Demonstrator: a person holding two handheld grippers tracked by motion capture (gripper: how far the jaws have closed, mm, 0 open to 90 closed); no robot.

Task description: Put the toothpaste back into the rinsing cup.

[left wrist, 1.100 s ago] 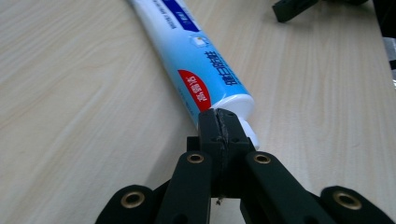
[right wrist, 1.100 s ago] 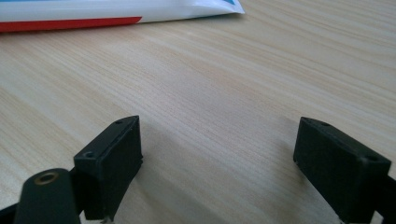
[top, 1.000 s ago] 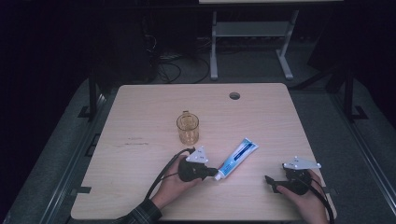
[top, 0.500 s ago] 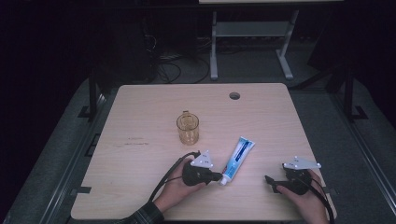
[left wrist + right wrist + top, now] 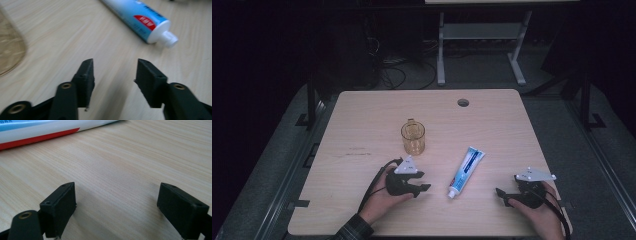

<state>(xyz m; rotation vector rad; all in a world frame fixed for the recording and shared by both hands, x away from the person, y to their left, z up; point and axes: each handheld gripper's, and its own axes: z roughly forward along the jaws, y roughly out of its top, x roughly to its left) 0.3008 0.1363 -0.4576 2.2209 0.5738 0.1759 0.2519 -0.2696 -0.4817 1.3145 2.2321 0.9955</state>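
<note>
High view showed the person's two hands at the near edge of the table, each with a gripper. The left gripper pointed toward the toothpaste tube and stopped short of it; its jaws had just been opening and stood about half apart with nothing between them, bare wood showing in the gap in the left gripper view. The right gripper rested near the right corner, its jaws spread wide and empty, aimed at the tube from the other side.

The tube lay flat between the two grippers, slanted, with its white cap toward the person and its flat end toward the far side. It touched neither gripper. Just beyond the left gripper stood a clear amber glass, upright and apart from the tube.

The likeliest trouble was the tube's shape and weight: a pinch on the round cap end could let it squirt sideways out of the pads, and a pinch on the soft body could press paste toward the cap. A low, level approach could also shove the tube along the smooth top rather than catch it. The glass stood close enough that a careless swing of the left hand could knock it over.

The table top was pale wood grain with rounded corners and a cable hole near the far edge. Beyond it the room was dark, with grey floor, loose cables and a metal frame.
</note>
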